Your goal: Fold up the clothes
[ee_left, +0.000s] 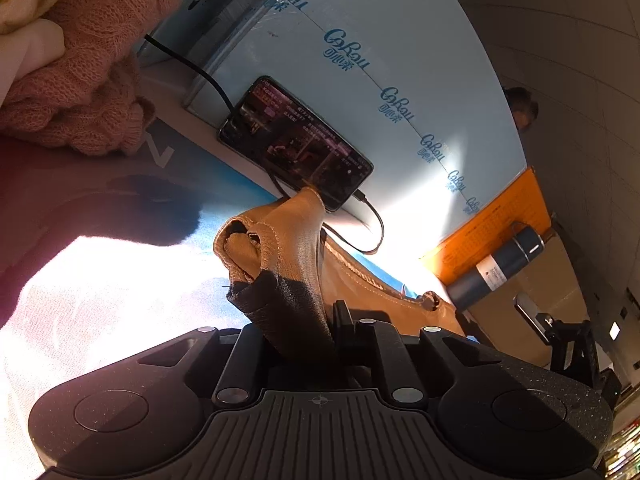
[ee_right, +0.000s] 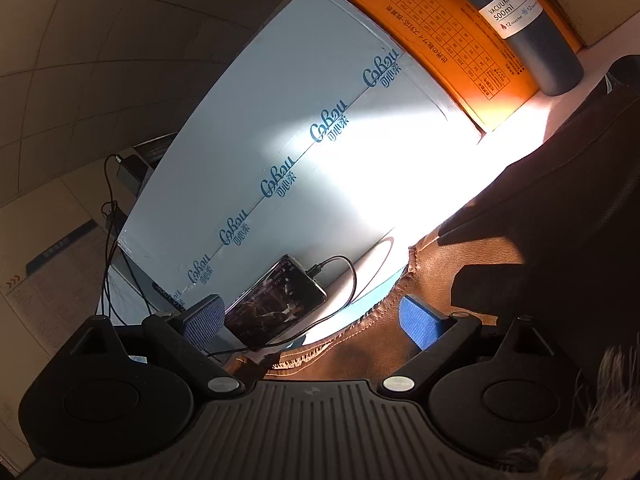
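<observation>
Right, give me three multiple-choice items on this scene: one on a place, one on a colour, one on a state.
1. The phone leans against:
A. the pale blue box
B. the orange box
C. the vacuum bottle

2. The garment in the left gripper is:
A. green
B. tan
C. white

3. The right gripper has its jaws:
A. clamped on the phone
B. shut on the cable
C. wide apart, holding nothing

Answers:
1 A, the phone stands against the pale blue box.
2 B, tan folds rise from the closed jaws.
3 C, the blue pads stand far apart.
</observation>
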Motion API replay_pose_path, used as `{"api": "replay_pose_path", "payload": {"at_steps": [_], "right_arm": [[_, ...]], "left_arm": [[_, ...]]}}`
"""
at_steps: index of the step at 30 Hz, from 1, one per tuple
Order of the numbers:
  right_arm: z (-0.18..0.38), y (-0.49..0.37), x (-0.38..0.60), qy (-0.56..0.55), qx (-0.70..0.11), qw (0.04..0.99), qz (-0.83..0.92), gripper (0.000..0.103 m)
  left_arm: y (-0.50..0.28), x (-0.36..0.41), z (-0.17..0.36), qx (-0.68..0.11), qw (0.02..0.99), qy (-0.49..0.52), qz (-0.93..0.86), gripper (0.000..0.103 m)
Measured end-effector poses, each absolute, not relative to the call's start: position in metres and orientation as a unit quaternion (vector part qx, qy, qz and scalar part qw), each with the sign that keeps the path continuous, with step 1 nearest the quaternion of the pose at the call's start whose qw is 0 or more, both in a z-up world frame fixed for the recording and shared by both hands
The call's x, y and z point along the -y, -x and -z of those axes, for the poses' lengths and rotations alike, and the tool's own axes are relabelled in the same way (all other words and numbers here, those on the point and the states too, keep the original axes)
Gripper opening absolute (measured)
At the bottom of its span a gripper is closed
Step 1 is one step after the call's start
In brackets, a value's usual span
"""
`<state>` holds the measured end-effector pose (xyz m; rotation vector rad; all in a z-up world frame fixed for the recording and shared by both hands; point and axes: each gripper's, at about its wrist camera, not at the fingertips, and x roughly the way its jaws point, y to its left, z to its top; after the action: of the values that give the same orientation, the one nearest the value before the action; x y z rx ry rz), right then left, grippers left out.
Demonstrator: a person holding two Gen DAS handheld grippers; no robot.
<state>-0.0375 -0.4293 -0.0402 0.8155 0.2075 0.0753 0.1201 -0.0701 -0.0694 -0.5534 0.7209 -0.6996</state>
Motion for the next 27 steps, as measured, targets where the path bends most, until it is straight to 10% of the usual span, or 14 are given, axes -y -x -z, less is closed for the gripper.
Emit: {"api": "replay_pose_path", "payload": {"at_steps": [27], "right_arm": [[0.023, 0.189, 0.382, -0.364, -0.098, 0.915, 0.141, 0.095]], "left_arm": [[-0.008, -0.024, 0.015, -0.2, 0.929, 0.153, 0.273, 0.003]]}}
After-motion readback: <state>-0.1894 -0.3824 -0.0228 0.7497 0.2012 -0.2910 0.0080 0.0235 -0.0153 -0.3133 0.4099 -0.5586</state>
